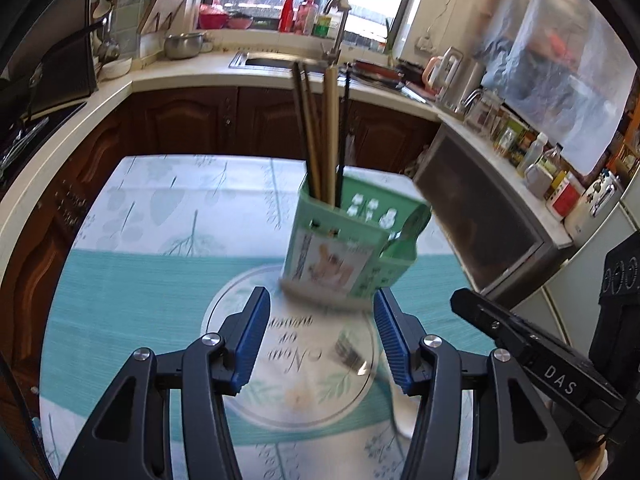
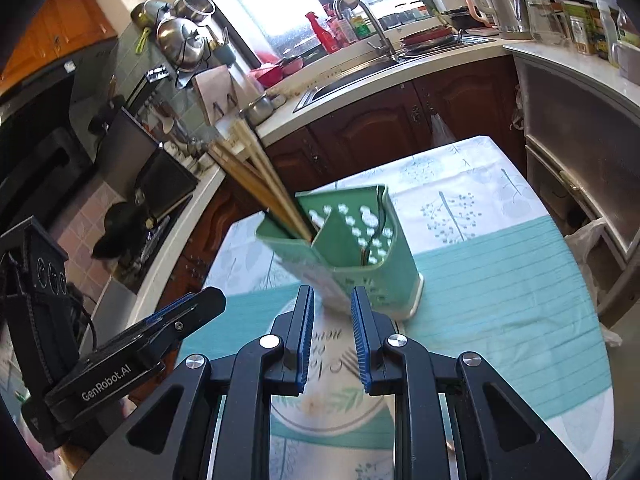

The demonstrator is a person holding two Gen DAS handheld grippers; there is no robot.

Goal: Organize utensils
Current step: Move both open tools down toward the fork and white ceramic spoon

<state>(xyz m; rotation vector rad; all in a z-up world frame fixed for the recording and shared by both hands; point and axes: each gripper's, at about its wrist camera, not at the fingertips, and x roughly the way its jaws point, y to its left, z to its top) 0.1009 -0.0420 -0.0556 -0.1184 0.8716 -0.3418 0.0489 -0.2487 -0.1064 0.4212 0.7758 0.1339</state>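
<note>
Chopsticks (image 1: 320, 136) already stand in the holder (image 1: 340, 256) ahead; my left gripper (image 1: 320, 320) and right gripper (image 2: 332, 320) are released, empty. Next I'd grab the fork (image 1: 352, 354) under my left one.

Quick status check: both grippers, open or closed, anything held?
Left gripper: open, nothing between its pads, short of the green utensil holder.
Right gripper: narrowly open, holding nothing.

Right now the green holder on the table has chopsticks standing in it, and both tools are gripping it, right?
Not quite. The green holder does hold the chopsticks, but neither tool grips it: the left tool and right tool stand empty just short of it, as each wrist view shows.
</note>
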